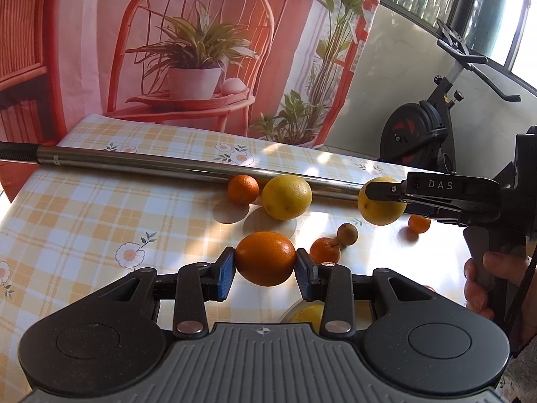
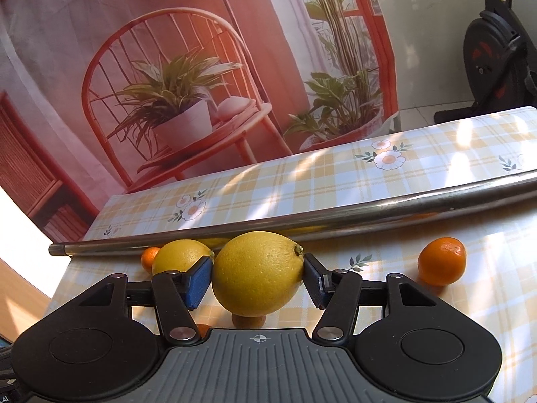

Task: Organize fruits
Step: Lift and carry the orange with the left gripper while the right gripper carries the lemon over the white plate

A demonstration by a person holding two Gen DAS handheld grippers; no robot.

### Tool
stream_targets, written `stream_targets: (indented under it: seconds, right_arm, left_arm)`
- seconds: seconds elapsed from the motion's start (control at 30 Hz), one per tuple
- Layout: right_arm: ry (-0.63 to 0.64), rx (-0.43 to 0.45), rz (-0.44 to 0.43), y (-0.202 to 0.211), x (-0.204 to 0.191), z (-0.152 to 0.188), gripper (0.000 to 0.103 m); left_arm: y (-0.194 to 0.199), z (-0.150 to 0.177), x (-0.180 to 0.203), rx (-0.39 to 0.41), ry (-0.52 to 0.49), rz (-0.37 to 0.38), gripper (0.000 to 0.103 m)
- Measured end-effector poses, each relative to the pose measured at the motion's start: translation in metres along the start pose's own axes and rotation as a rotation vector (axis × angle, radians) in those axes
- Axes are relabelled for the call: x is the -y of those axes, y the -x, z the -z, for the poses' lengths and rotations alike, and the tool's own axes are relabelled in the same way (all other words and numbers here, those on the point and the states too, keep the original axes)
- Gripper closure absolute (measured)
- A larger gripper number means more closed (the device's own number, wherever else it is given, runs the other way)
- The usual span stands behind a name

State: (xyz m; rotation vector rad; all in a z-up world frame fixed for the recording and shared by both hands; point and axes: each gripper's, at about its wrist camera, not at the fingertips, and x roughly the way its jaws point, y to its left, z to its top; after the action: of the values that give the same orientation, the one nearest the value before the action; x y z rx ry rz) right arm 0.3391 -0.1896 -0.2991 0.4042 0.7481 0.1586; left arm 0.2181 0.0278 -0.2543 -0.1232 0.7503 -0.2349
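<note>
Left gripper (image 1: 265, 263) clamping an orange (image 1: 265, 258), right gripper (image 2: 258, 277) squeezing a lemon (image 2: 258, 272) (stem end against one pad), steel pole (image 2: 302, 218) behind.

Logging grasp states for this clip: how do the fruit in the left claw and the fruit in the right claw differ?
The left claw holds an orange; the right claw holds a lemon. The orange is deep orange and rounded; the lemon is yellow, oval, with a stem nub against one pad. In the left wrist view the lemon looks lifted higher than the orange. Both are pinched between blue pads above the checked tablecloth.
</note>
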Motion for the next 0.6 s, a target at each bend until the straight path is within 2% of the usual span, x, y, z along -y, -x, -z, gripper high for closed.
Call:
stream_targets:
  seconds: [0.27,0.6]
  right_arm:
    - [0.027,0.055,-0.04,0.047,-0.017,0.013,0.049]
    - [0.026,0.136,-0.052,0.112,-0.03,0.05,0.049]
  left_arm:
    - [0.016,0.005,0.007,0.008,-0.019,0.015,0.063]
    - [0.04,0.02,0.018,0.006,-0.073,0.022,0.063]
